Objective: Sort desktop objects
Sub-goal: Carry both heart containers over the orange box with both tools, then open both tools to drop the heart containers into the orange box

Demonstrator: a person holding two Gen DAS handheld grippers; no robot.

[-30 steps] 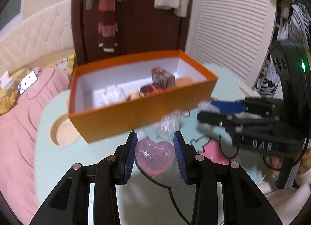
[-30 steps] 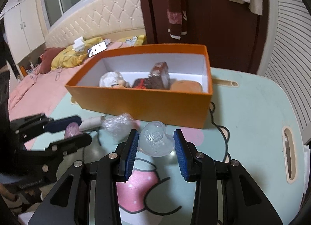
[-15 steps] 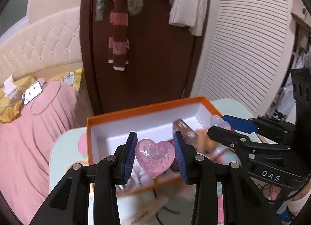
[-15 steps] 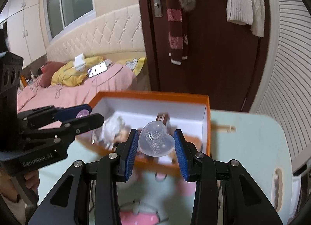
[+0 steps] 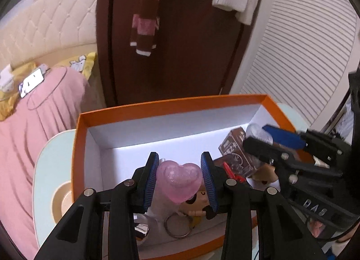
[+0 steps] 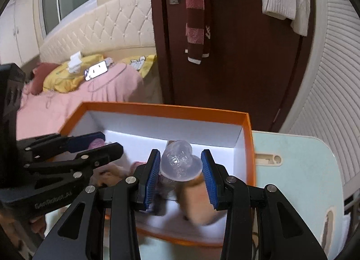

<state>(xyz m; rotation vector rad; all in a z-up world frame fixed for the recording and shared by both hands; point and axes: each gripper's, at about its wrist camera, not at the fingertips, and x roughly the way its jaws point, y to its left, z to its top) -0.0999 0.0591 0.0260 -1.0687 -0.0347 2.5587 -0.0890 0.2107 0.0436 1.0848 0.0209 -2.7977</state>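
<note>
We hold each claw, left (image 5: 179, 179) and right (image 6: 180, 171), clamped on a pink translucent plastic heart (image 5: 179, 181) and a clear plastic heart (image 6: 180, 165) over the open orange cardboard box (image 5: 171, 104), ready for dropping in.

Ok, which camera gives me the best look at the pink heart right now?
The left wrist view: the pink heart sits front and centre, clamped between the left gripper jaws above the orange box. The right wrist view shows only a pink sliver of it between that gripper's fingers at the left.

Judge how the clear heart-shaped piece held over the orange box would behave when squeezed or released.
The clear heart looks rigid: its outline holds between the right gripper pads. Its glossy, rounded sides probably slip easily. Released, it would likely fall into the orange box.
</note>
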